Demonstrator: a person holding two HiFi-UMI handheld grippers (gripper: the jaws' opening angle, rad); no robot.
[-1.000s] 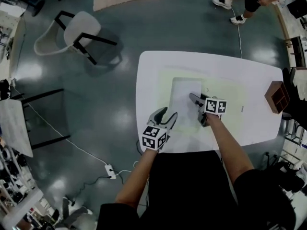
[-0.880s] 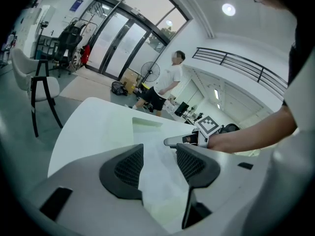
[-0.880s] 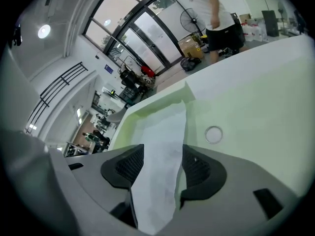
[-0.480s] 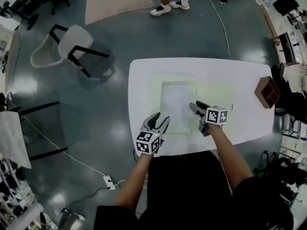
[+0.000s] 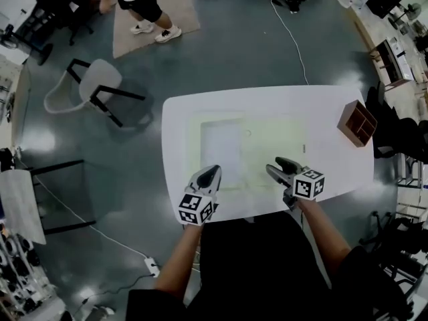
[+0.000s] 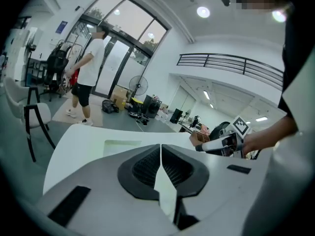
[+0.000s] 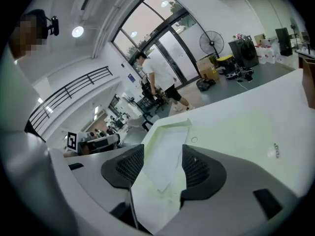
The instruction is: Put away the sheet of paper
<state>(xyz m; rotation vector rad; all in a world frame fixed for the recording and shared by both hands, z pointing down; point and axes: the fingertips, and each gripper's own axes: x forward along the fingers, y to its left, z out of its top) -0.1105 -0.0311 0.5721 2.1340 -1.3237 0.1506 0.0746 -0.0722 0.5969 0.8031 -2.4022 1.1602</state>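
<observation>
The sheet of paper (image 5: 221,147) lies flat on the tabletop (image 5: 321,112), well apart from the wooden box (image 5: 356,122); your left hand-held gripper (image 5: 211,172) is closed and empty, your right hand-held gripper (image 5: 275,166) wide open and empty, so catch one sheet edge squarely

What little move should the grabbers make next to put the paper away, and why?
Probably ease the right gripper forward and left to the near edge of the sheet of paper. Its jaws stand wide open and point at the sheet, which lies flat on the green mat. The left gripper is shut with nothing seen in its jaws, so it seems less ready.
</observation>
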